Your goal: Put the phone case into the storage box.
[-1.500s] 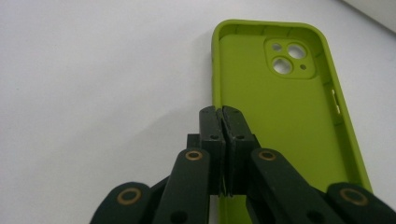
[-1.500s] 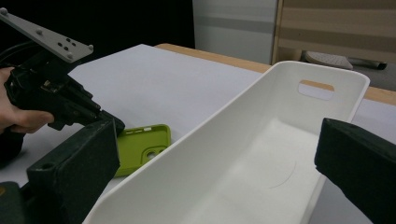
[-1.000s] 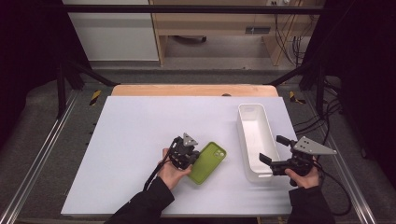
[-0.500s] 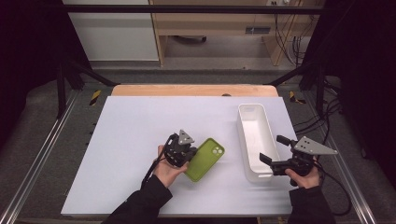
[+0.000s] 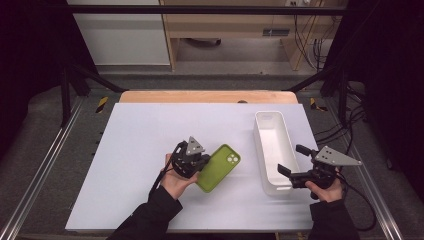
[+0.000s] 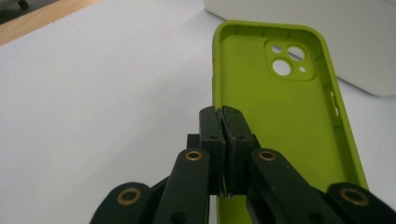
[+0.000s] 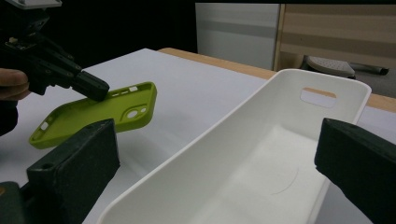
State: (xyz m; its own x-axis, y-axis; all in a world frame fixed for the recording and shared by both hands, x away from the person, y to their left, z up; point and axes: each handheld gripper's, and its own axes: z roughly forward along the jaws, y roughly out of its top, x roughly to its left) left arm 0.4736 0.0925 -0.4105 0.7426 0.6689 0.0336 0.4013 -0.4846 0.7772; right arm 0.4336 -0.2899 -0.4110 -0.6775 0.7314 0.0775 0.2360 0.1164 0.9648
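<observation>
The left claw [image 6: 223, 122] pinches the long edge of the green phone case [image 6: 289, 112], holding it tilted just above the white surface [image 5: 135, 145]. The right claw [image 5: 292, 167] stands wide open around the near end of the white bin [image 5: 272, 145].

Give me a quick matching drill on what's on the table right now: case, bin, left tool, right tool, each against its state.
Things:
1. case
2. bin
3. left tool
4. right tool

States:
A. white, nothing in it
B. jaws wide apart, at the bin's near end
C. green, open side up, one long edge pinched and lifted off the table
D. jaws shut on the case's edge

Pairs: 1-C, 2-A, 3-D, 4-B
</observation>
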